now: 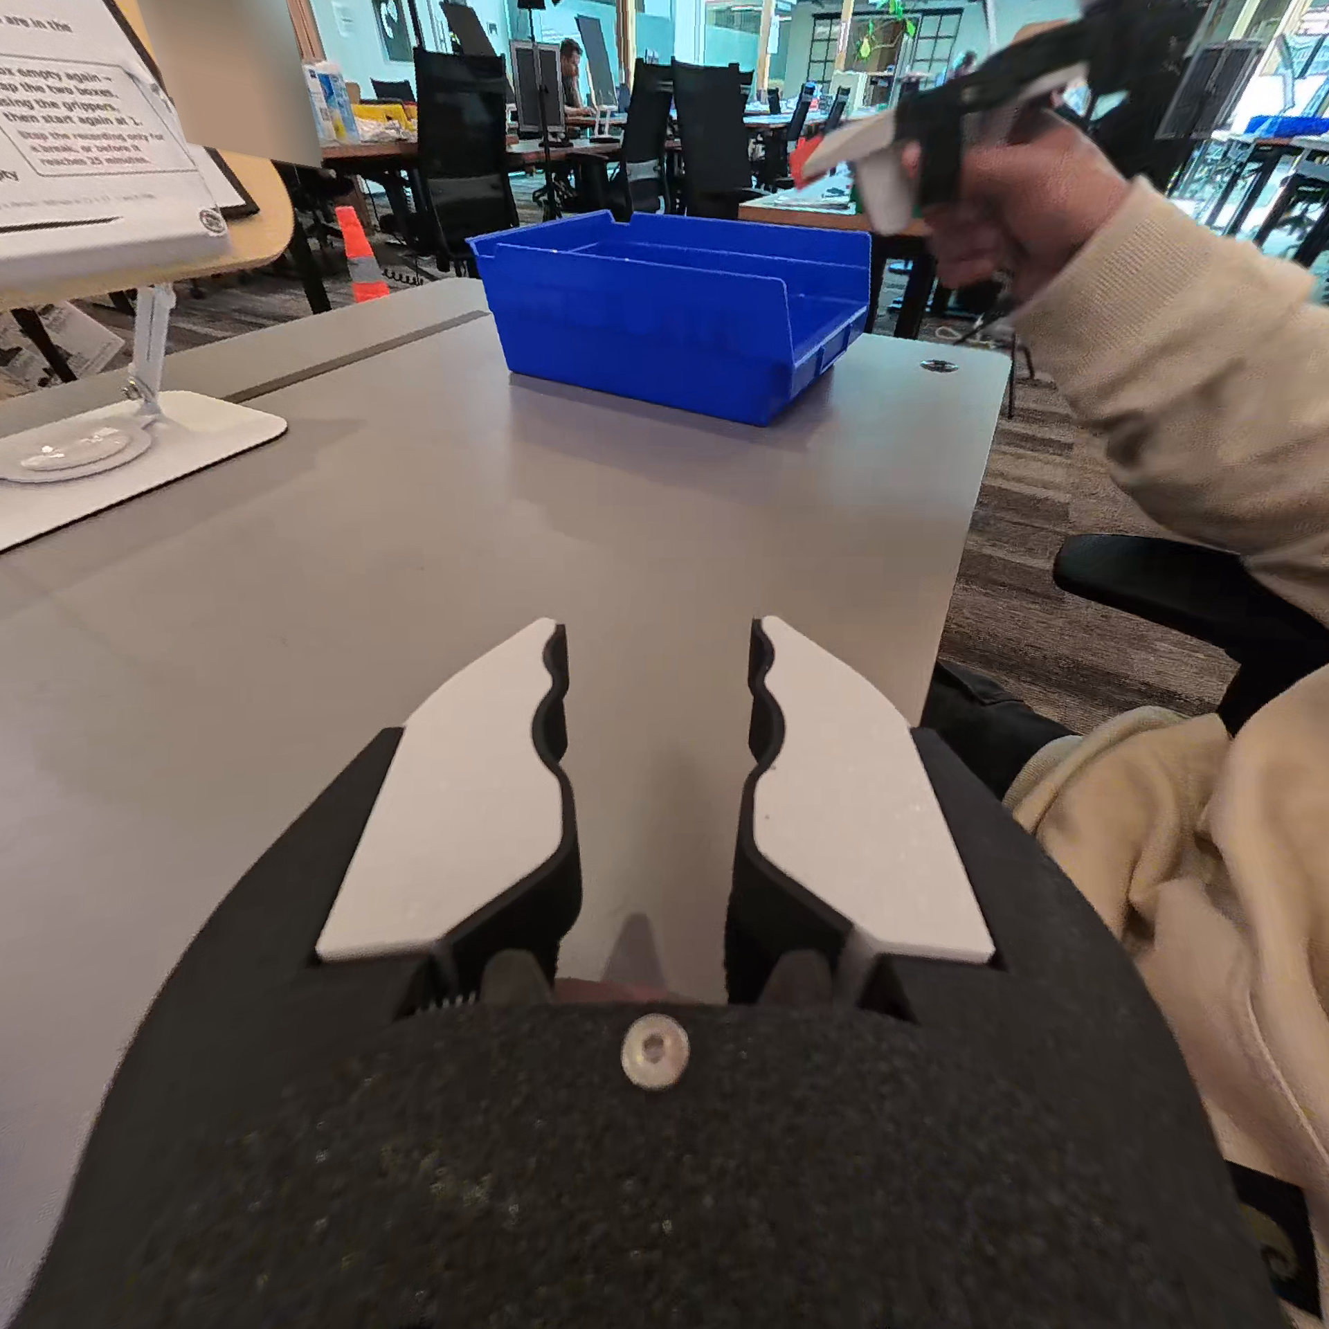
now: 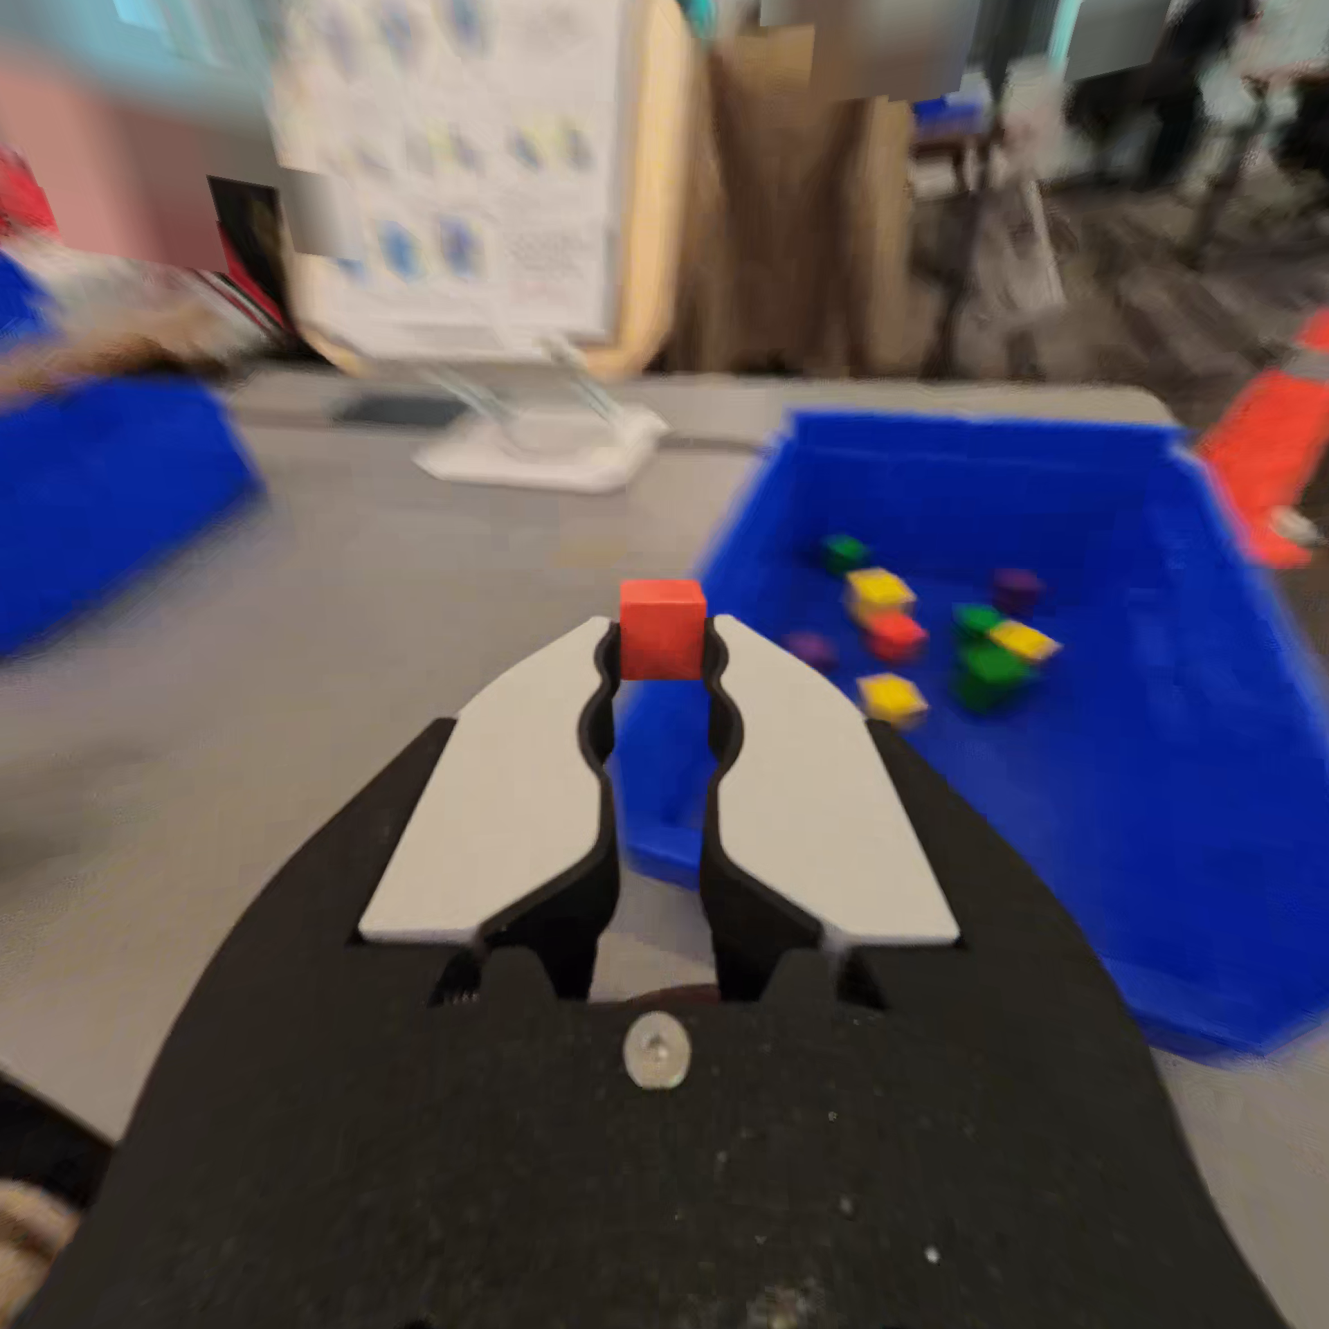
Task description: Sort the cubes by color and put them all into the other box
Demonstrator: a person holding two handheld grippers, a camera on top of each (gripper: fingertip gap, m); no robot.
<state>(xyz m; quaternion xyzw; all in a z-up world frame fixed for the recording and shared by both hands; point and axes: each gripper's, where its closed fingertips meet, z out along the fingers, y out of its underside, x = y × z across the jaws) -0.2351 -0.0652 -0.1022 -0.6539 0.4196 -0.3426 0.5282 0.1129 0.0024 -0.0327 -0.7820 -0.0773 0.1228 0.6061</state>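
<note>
Grey desk (image 1: 431,539) in a busy office. My right gripper (image 2: 661,633) pinches a red cube (image 2: 661,629) at its tips, just beside the blue bin (image 2: 1007,827) holding yellow, green, purple and red cubes (image 2: 935,633). Second blue bin (image 2: 108,489) sits far left. My left gripper (image 1: 658,640) hangs wide apart, holding nothing.

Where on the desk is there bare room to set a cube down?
Bare grey table between the left gripper and the blue box, bordered left by the white stand base. Crowded: the other blue box, strewn with cubes.
</note>
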